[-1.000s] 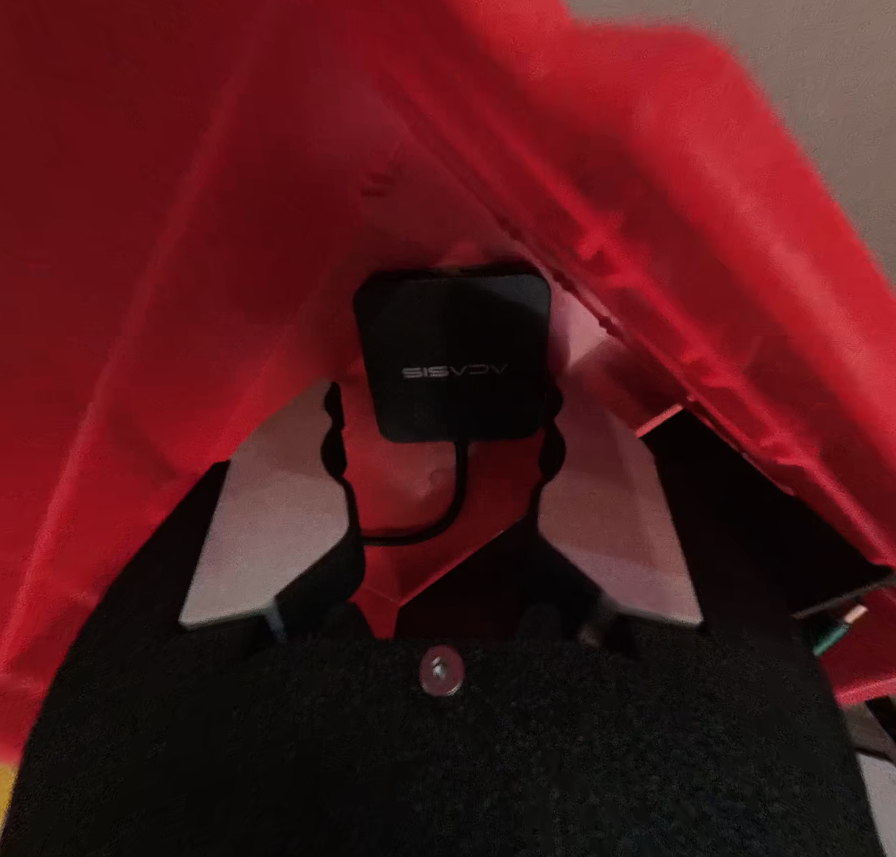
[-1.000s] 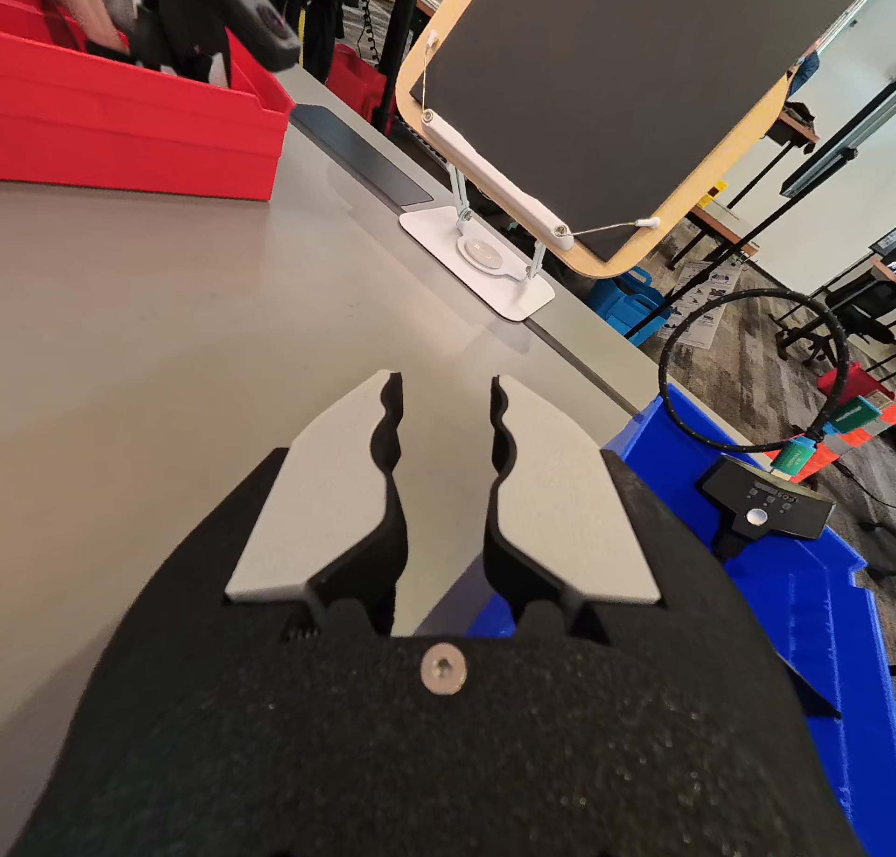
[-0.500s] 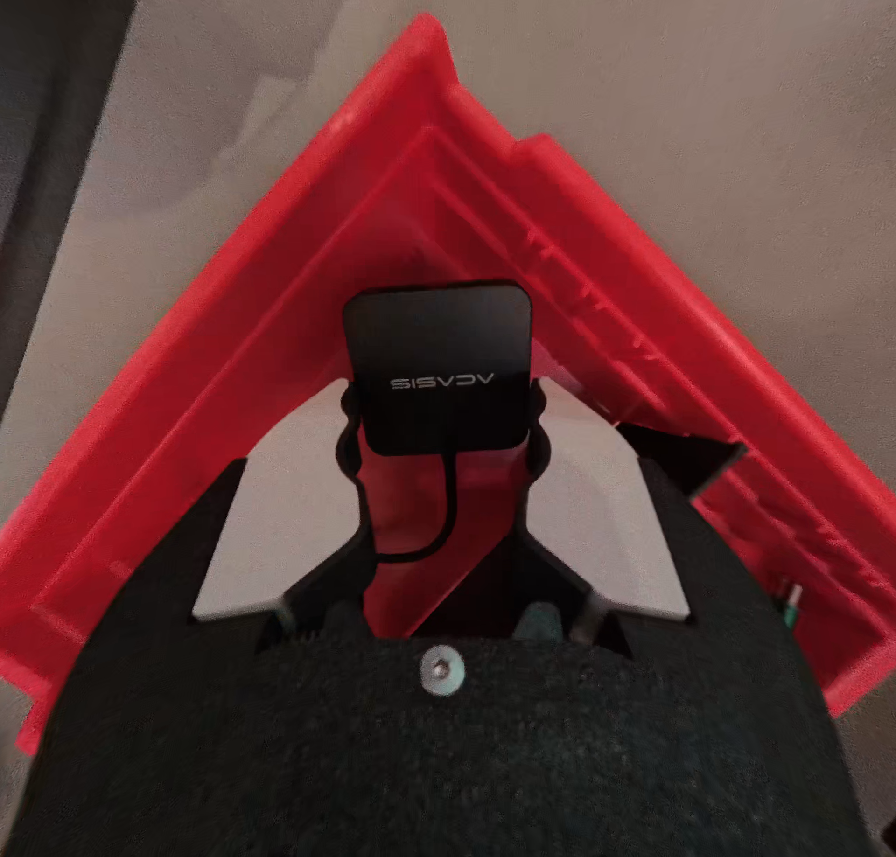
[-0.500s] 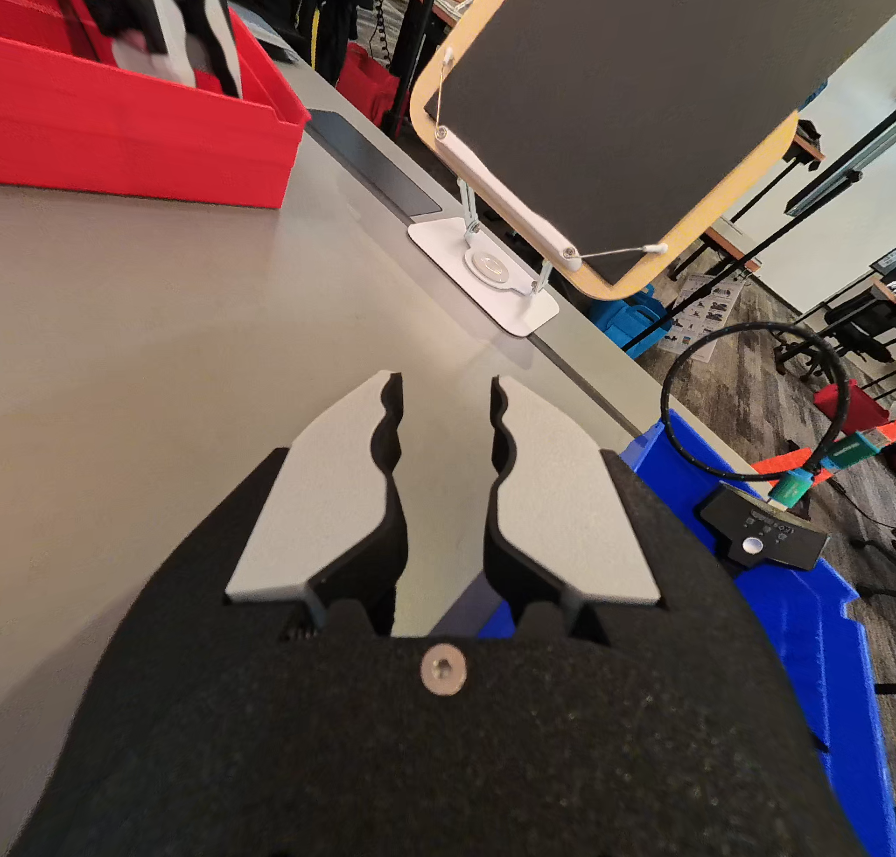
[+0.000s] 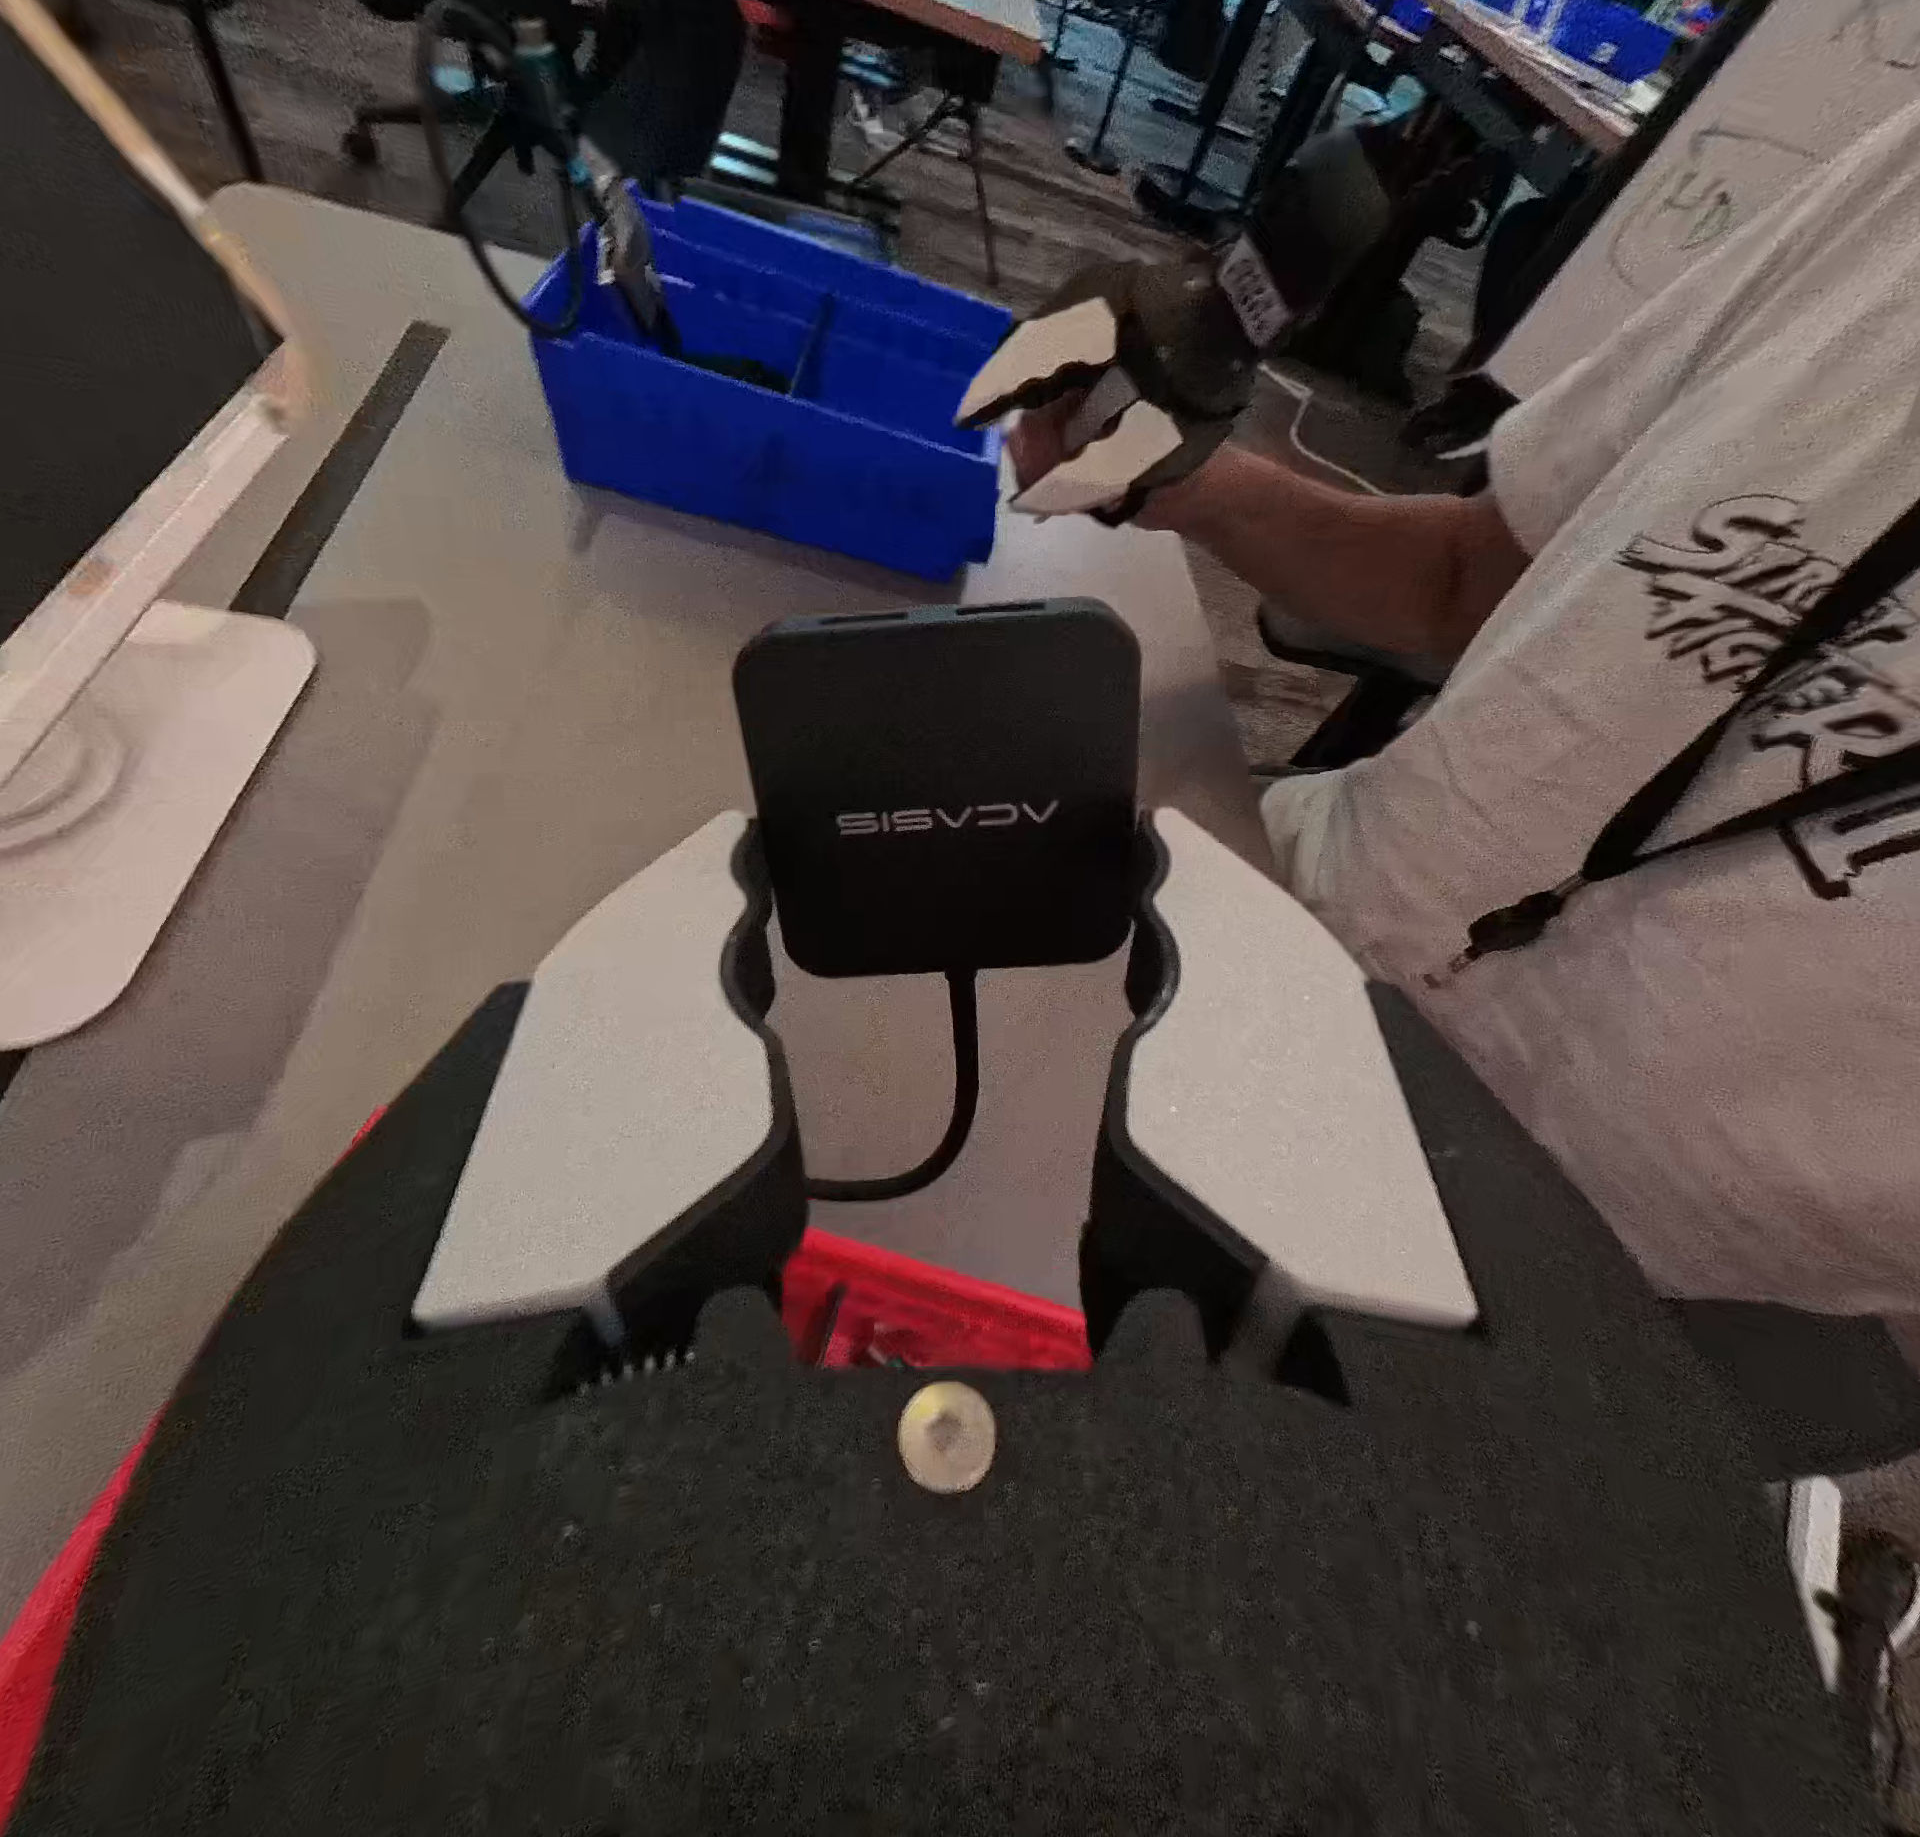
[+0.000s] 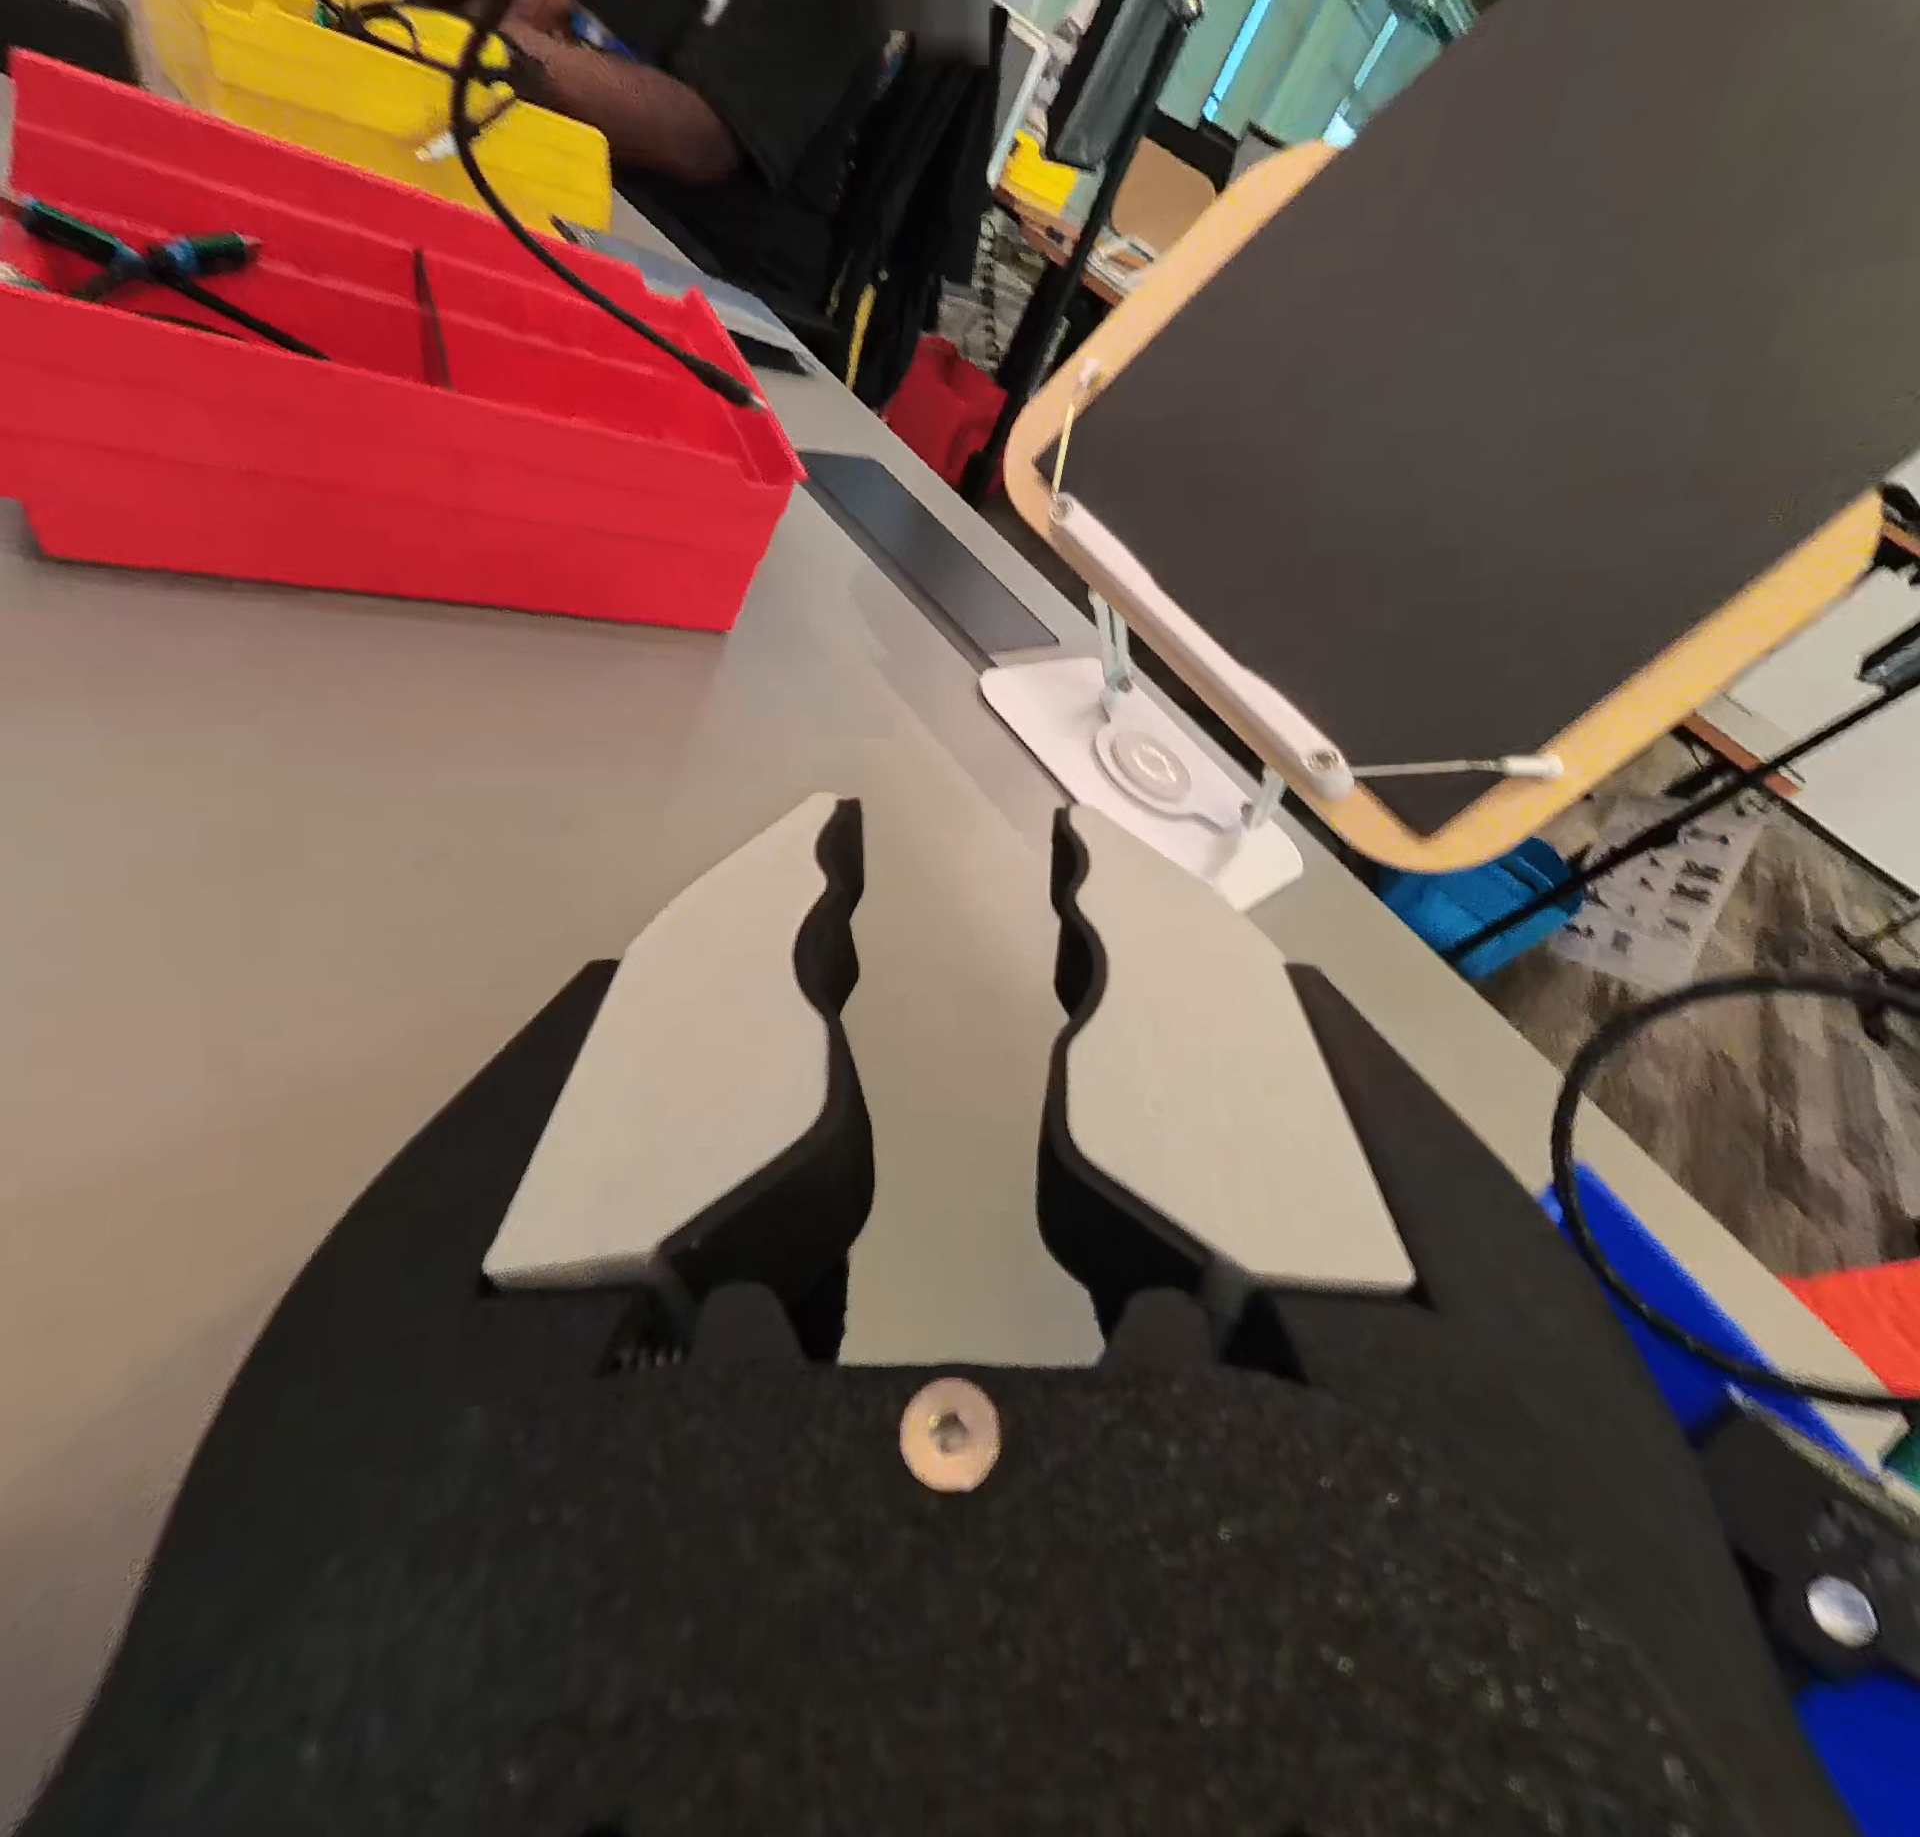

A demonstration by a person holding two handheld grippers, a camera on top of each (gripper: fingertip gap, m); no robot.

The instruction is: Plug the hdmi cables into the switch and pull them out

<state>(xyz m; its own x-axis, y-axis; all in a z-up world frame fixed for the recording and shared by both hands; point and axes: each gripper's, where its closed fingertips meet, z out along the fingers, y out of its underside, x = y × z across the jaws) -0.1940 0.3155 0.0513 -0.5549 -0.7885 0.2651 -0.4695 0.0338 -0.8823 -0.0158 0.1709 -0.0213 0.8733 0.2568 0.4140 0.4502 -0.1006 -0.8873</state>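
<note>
Left tongs [image 5: 943, 831] clamped on black switch [image 5: 935, 785], held up over grey tabletop [image 5: 582, 644], short cord dangling. Right tongs [image 6: 956, 831] parted, empty, hovering near blue bin [image 5: 769, 416]. Red bin [image 6: 395, 457] holds cables.

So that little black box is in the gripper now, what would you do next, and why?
Probably lower the switch onto the bare grey table and let go. The left gripper holds it in the air with both ports empty, while the right gripper is open and holds no cable yet.
</note>
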